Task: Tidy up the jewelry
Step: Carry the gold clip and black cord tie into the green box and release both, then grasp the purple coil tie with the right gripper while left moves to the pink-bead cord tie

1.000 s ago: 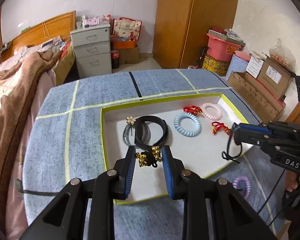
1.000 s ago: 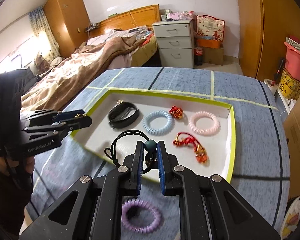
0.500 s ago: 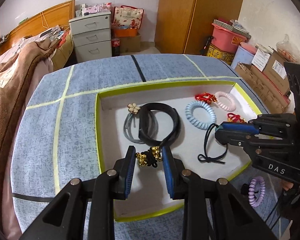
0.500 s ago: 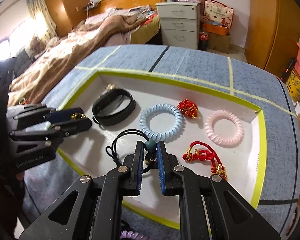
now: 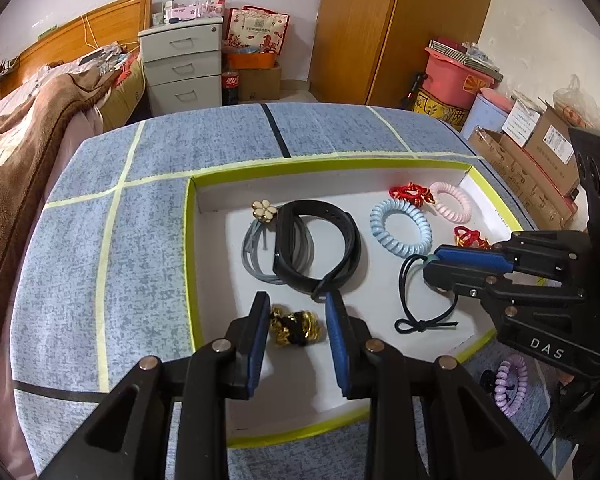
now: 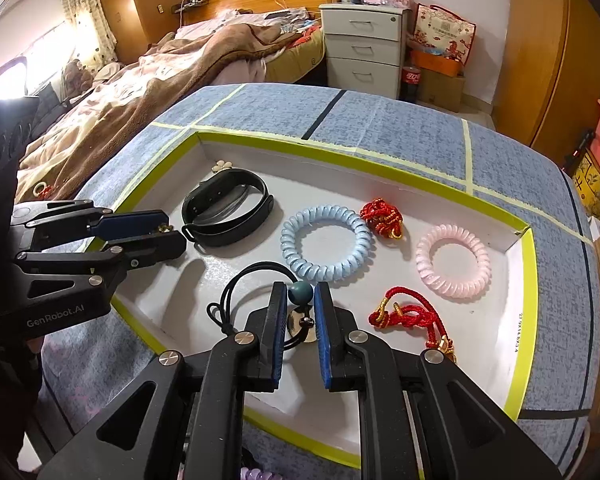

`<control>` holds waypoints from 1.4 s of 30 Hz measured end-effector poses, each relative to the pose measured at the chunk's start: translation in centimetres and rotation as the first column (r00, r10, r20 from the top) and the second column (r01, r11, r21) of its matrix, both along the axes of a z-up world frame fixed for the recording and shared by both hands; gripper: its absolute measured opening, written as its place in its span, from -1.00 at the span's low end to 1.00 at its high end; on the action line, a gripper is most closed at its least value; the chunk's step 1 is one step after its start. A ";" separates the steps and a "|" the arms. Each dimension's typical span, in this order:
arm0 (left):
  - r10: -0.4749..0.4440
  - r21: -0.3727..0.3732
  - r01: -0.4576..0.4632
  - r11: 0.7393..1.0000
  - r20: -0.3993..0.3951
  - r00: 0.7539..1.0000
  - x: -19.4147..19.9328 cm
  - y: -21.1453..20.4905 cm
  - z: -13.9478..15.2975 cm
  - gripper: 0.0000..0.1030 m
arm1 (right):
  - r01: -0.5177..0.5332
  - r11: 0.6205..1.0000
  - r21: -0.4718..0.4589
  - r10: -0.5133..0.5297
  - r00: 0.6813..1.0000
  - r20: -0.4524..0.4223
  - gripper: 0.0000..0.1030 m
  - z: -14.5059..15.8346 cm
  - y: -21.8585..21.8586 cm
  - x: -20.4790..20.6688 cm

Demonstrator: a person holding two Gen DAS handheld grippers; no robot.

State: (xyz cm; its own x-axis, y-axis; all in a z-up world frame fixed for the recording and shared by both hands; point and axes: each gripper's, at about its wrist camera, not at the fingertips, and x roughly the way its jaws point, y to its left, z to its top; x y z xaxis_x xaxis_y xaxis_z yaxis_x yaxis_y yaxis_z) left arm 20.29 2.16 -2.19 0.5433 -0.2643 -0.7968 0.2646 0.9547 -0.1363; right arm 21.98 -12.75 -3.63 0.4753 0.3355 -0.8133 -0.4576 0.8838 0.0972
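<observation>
Since a moment ago I have carried both pieces in over the white tray [image 5: 380, 364], and my right gripper [image 6: 301, 295] now hangs low above its floor. Nearest me, that gripper is clamped on the teal bead of a black cord necklace [image 6: 252, 280]; the cord loops out to the left and its long axis runs left to right. My left gripper [image 5: 297, 314] has its fingers partly apart, holding a gold-and-black chain bundle [image 5: 296, 326], a compact clump with no clear axis. Beyond lie a black band [image 5: 316, 248], a blue coil tie [image 6: 326, 242] and a pink coil tie [image 6: 454, 260].
</observation>
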 end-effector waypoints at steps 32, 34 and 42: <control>0.013 -0.087 0.000 0.996 0.140 0.990 -8.8 -1.0 3.4 -0.08 | 0.071 0.995 0.073 -0.075 0.996 0.053 -0.10 1.6 -6.0 -9.1; 0.030 -0.087 -0.018 0.996 0.137 0.990 -9.3 -0.9 3.3 -0.08 | 0.071 0.995 0.068 -0.074 0.996 0.055 -0.10 1.3 -6.2 -9.6; 0.026 -0.101 -0.014 0.995 0.117 0.993 -10.3 -0.9 2.3 -0.08 | 0.085 0.995 0.048 -0.086 0.996 0.025 -0.10 -0.1 -6.5 -10.7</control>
